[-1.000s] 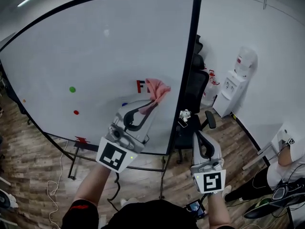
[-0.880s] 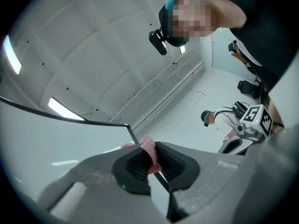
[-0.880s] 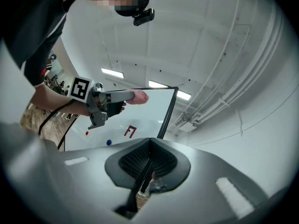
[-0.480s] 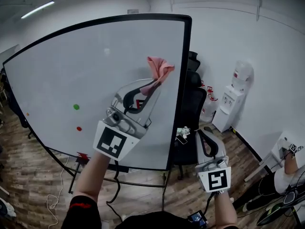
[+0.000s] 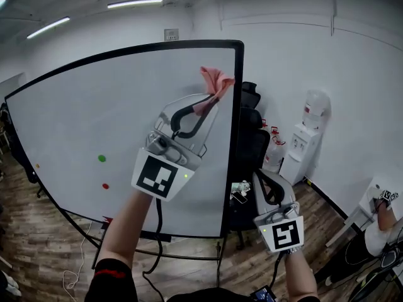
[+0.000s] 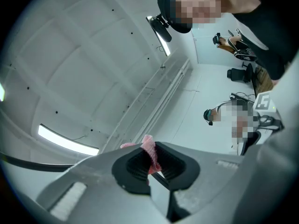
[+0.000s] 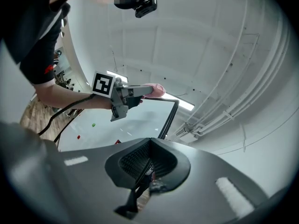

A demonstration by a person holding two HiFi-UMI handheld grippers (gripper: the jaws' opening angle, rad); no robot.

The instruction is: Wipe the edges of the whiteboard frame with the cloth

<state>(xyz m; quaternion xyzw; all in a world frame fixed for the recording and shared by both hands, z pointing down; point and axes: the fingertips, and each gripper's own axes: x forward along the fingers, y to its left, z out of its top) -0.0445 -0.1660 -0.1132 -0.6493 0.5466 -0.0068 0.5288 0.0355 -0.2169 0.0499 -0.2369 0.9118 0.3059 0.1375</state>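
"Where is the cloth (image 5: 216, 80) now?"

"It's high up, pinched tight in the jaws of the left gripper (image 5: 209, 100), right by the top right corner of the whiteboard frame (image 5: 235, 124). I can't tell whether it presses on the right edge or sits just beside it. A second ago it was halfway down that same side."

"So it has run up the edge?"

"It looks that way. I'd say the right side is nearly done, and the top rail, the left side and the bottom are still to do."

"And the other hand?"

"The right gripper (image 5: 265, 182) hangs low beside the chair (image 5: 253, 145), with its jaws closed on nothing."
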